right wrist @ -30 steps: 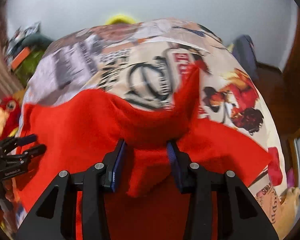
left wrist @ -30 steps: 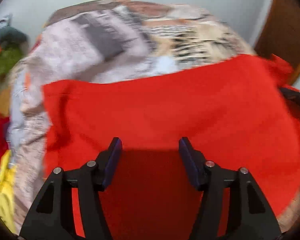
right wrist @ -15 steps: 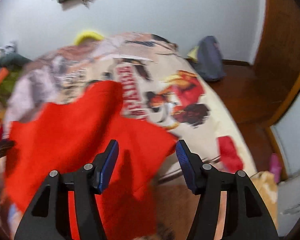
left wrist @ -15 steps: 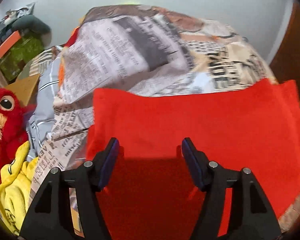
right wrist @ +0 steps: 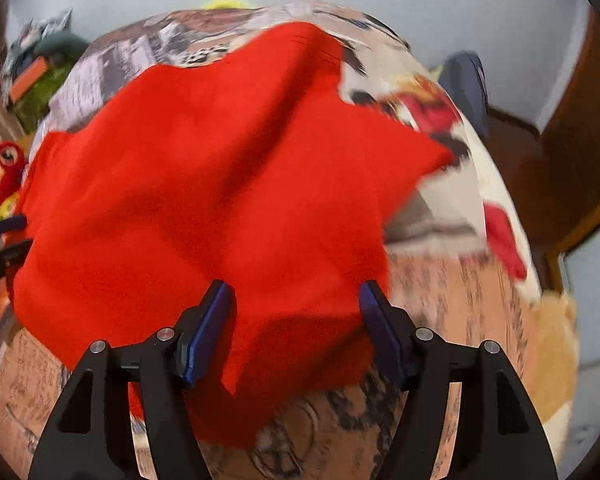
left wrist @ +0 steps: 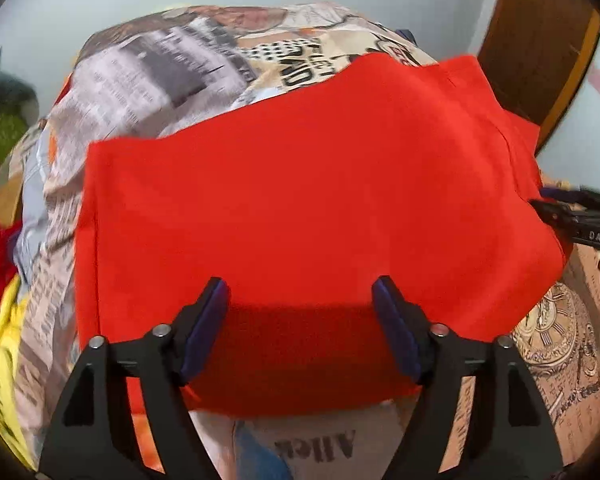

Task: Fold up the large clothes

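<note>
your left gripper (left wrist: 300, 312) and right gripper (right wrist: 296, 308) are both opening, empty, over the near edge of the red cloth (left wrist: 300, 184) running left-right

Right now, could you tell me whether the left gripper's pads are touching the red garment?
Apart: the left wrist view shows the opening left gripper with both pads clear of the red garment.

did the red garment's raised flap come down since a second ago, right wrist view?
Yes. The red garment no longer stands up against the printed bedspread; it lies spread.
</note>
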